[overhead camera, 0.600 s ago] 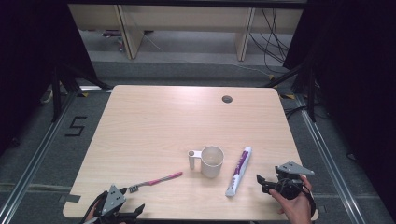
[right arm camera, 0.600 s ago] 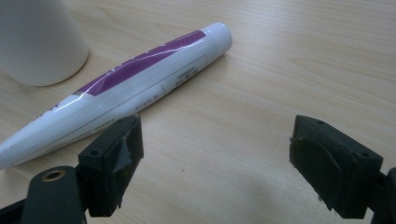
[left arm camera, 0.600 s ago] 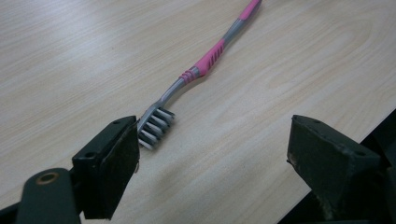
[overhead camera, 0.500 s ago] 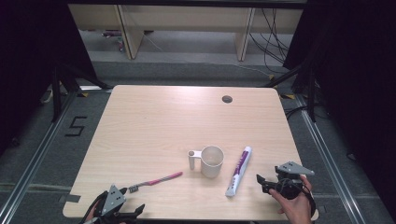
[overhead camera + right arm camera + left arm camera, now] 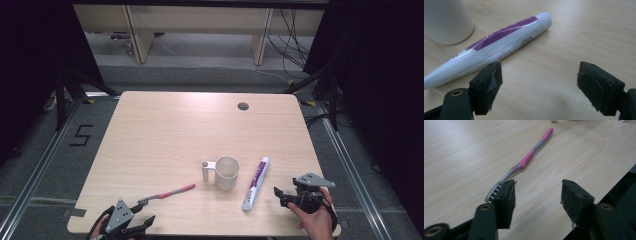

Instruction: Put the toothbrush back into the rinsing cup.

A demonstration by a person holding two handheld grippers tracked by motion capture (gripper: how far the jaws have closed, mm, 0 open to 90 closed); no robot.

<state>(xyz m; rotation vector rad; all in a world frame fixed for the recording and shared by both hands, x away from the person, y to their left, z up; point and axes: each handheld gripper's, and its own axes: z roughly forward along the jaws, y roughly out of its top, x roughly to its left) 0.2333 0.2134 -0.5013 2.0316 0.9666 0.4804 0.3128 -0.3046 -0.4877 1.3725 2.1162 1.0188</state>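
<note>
Left gripper [image 5: 536, 195] wide open, empty, near pink toothbrush [image 5: 524, 162] bristles, right gripper [image 5: 537, 85] wide open beside purple-striped toothpaste tube [image 5: 489, 47], white mug [image 5: 226, 172] handle visible from above

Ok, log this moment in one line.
left gripper: open, by toothbrush | right gripper: open, beside toothpaste tube | nothing held

Even overhead light on the table [image 5: 165, 130]; surroundings dark. Jaws blurred up close; soft glare on the toothpaste tube [image 5: 491, 45].
</note>
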